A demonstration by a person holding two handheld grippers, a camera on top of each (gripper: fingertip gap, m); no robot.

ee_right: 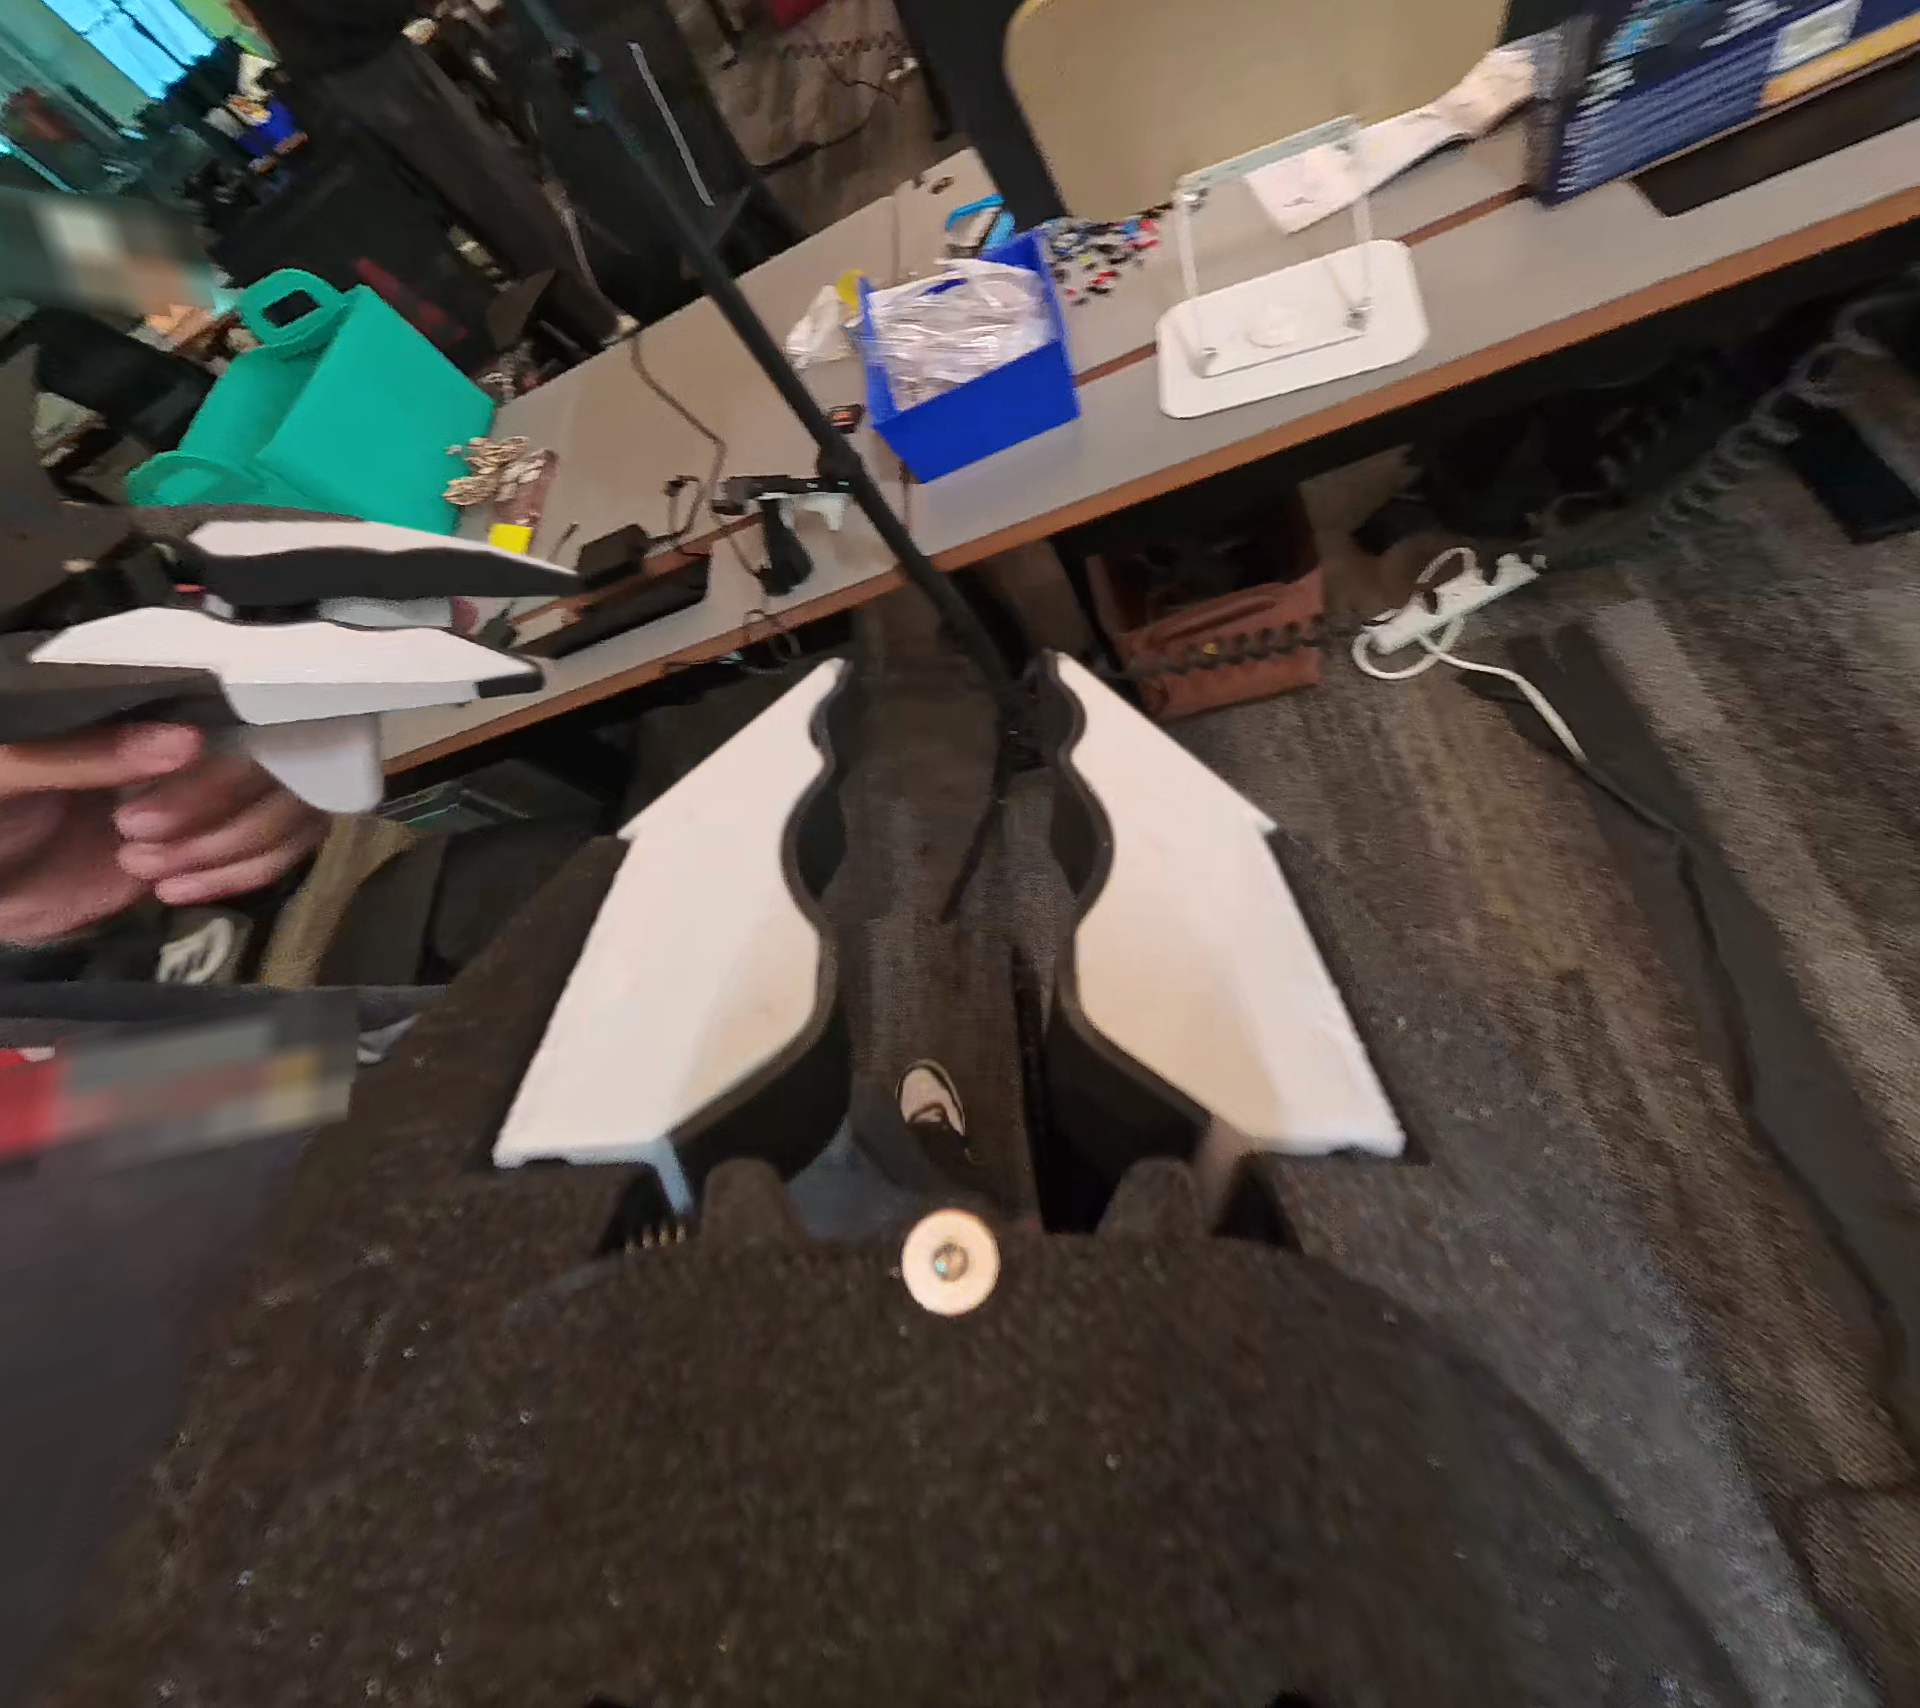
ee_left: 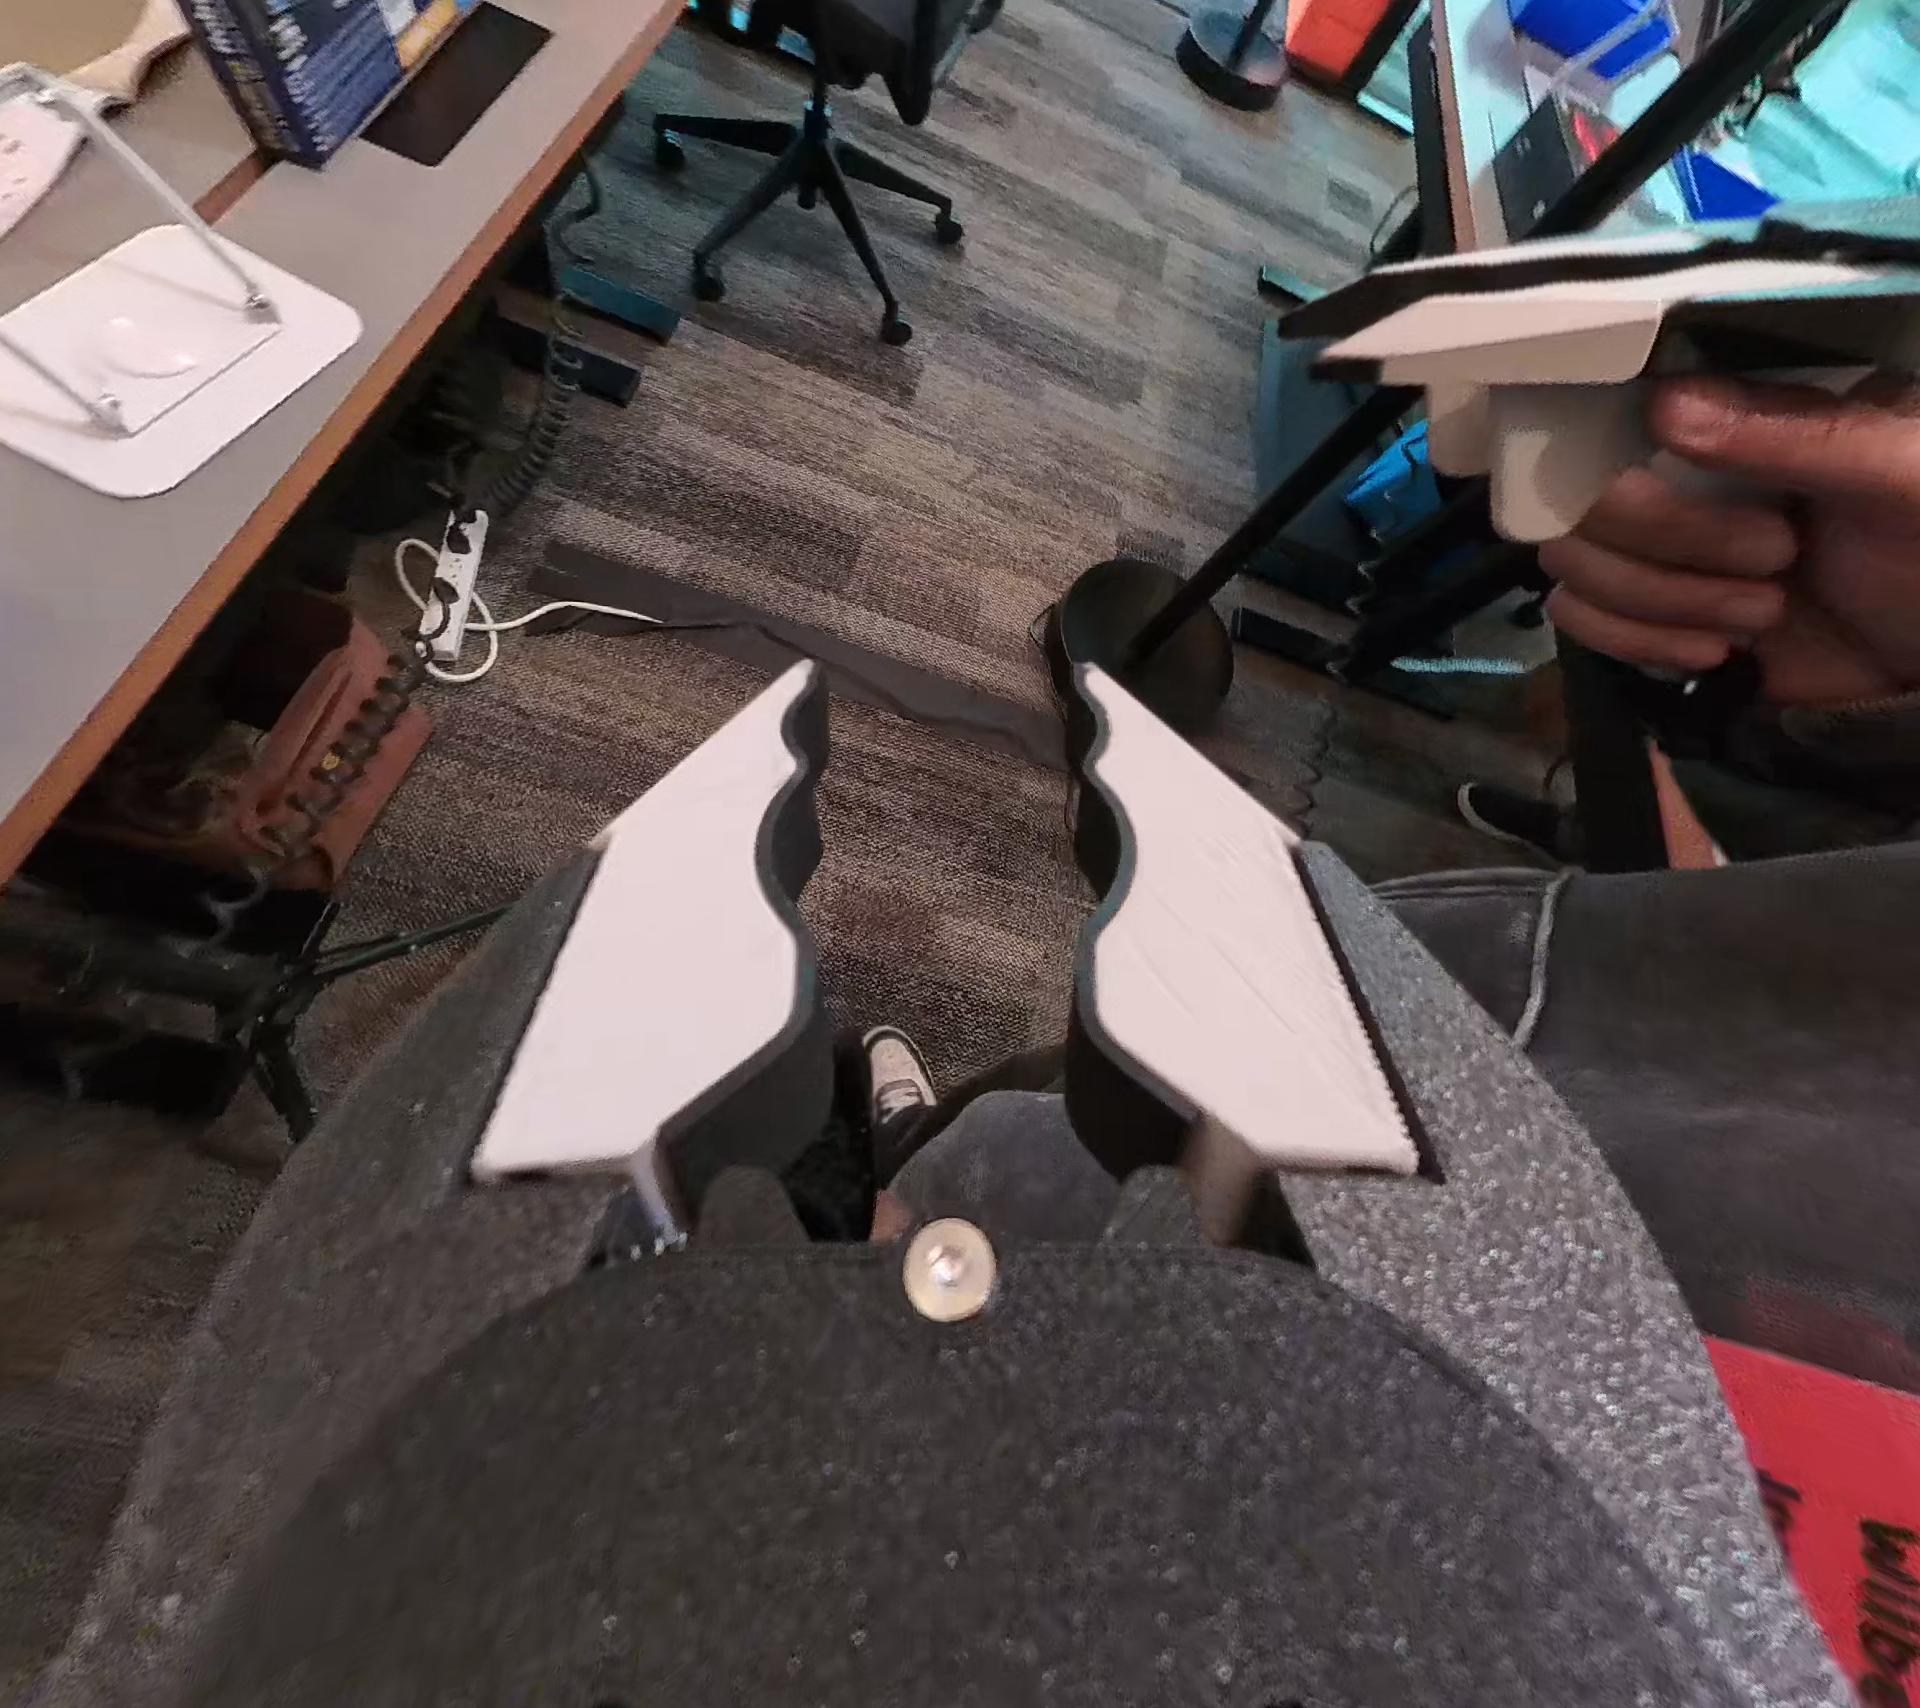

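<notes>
Plainly, both grippers hang tilted down over the carpet [ee_left: 935, 432] off the tabletop's [ee_right: 1143, 432] front edge: left gripper [ee_left: 948, 697] and right gripper [ee_right: 948, 690], jaws parted, holding nothing.

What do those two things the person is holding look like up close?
Each tool, left and right, has two flat white fingers with wavy black padded inner edges. They sit in a speckled dark grey body with a silver bolt at its centre. From the side, the right tool has a white pistol-style handle. No cables are visible.
</notes>
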